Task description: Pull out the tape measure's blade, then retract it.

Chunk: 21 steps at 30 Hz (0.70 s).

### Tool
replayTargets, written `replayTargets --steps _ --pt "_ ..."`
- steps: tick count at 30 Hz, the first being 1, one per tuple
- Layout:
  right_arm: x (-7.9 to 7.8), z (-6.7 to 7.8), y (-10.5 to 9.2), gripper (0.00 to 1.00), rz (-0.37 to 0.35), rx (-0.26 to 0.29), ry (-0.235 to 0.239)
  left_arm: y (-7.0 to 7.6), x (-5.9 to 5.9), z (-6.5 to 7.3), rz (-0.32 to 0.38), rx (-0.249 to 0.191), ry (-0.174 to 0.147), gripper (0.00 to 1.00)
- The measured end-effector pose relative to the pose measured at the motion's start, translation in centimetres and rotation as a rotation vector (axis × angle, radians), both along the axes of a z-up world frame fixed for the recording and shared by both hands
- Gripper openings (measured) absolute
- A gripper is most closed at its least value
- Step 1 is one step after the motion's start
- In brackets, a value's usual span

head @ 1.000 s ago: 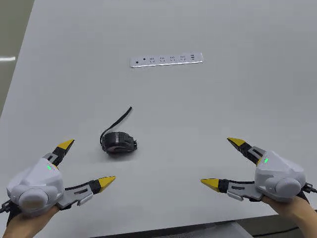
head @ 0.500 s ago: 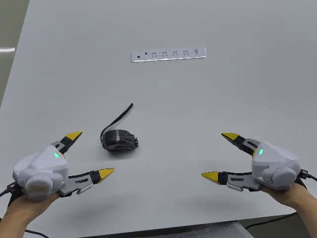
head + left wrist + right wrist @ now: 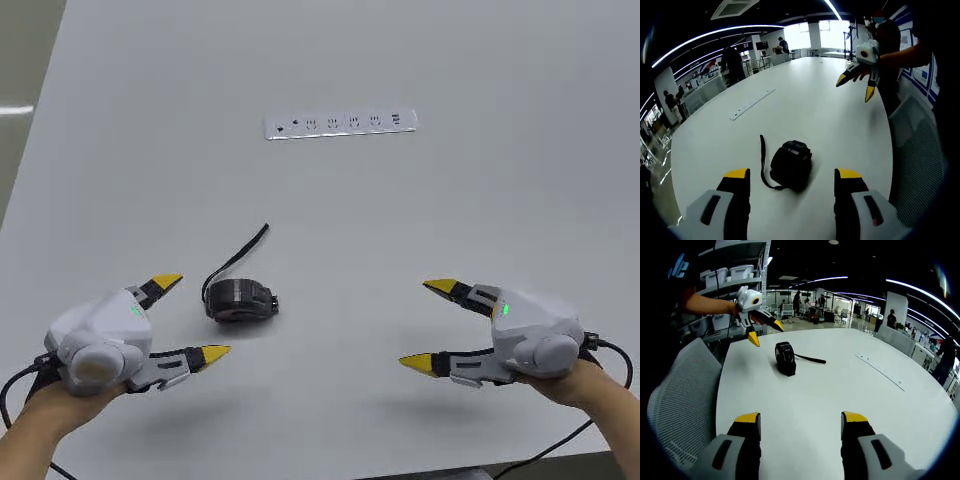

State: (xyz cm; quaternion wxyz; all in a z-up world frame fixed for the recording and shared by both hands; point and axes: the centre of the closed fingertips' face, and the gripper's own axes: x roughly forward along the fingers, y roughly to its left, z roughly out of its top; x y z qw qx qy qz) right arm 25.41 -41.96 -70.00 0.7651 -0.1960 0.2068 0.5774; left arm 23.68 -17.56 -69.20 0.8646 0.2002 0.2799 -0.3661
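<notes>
Small dark tape measure (image 3: 239, 299), details indistinct

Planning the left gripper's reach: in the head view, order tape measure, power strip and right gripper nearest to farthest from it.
1. tape measure, just right of the left gripper.
2-3. right gripper, far right; power strip, ahead: too close to call.

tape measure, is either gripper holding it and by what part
Nothing is held. The tape measure lies on the table, touching neither the left gripper nor the right gripper; both are open.
</notes>
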Motion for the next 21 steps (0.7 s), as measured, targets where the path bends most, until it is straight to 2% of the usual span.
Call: replayTargets --steps 10,17,21 --pt "0.7 -0.7 1.2 0.63 0.086 0.002 0.006 -0.2 1.8 -0.2 -0.055 0.008 0.02 0.56" --pt "1.2 -1.4 2.0 0.61 0.134 -0.011 0.017 -0.7 2.0 -0.9 -0.127 0.024 0.062 0.53" --pt "1.4 -1.7 2.6 0.6 0.164 -0.018 0.015 -0.9 2.0 -1.5 -0.162 0.039 0.071 0.52"
